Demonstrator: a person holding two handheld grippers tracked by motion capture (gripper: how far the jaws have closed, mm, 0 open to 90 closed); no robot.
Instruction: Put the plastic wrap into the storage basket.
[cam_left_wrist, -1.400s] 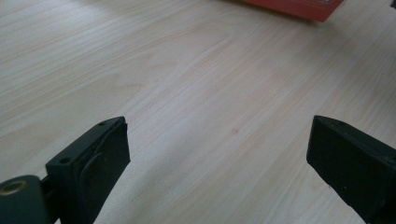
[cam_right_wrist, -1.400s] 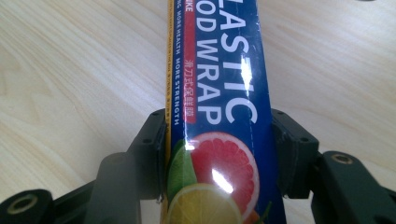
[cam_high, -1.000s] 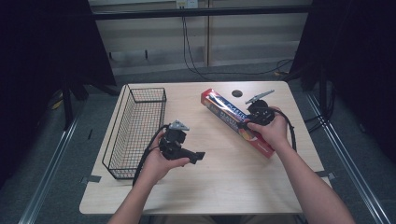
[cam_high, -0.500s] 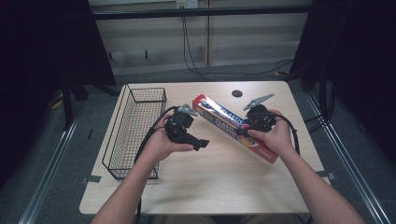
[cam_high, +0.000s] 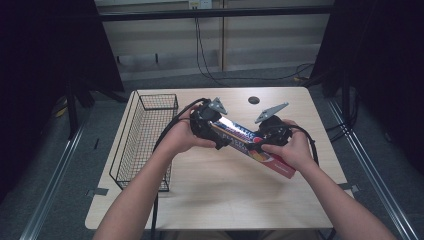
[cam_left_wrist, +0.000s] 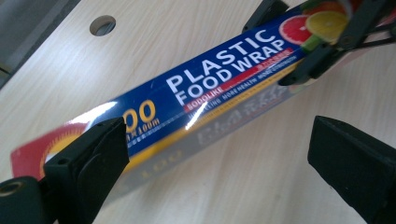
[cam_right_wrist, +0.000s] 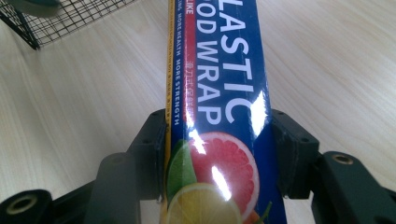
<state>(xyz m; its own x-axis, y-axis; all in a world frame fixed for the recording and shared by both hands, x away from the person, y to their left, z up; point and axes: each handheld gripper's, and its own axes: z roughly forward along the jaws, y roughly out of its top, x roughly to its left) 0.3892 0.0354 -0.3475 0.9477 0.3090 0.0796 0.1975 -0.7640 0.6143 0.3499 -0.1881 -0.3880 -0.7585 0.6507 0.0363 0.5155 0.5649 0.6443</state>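
Right gripper (cam_right_wrist: 219, 154): clamped on the box (cam_right_wrist: 217, 93), jaws pressed to both long sides at the fruit-printed end; held in the right hand (cam_high: 295, 150) on the near right of the desk (cam_high: 225, 200).
Box: long blue carton lettered PLASTIC FOOD WRAP, running away from the right gripper, aslant across the desk toward the left gripper (cam_left_wrist: 219, 154).
Left gripper: spread wide, one jaw overlapping the box's red end, the other well clear over bare wood; box lying across the gap, not pinched; held in the left hand (cam_high: 182, 137).
Box contact with desk: cannot tell whether resting or lifted.
Basket (cam_high: 145, 135): black wire, beyond the left gripper's outer side, along the desk's left edge; corner visible past the box in the right gripper view (cam_right_wrist: 56, 21).
Hole (cam_high: 254, 100): round, in the desk's far part, past both grippers.
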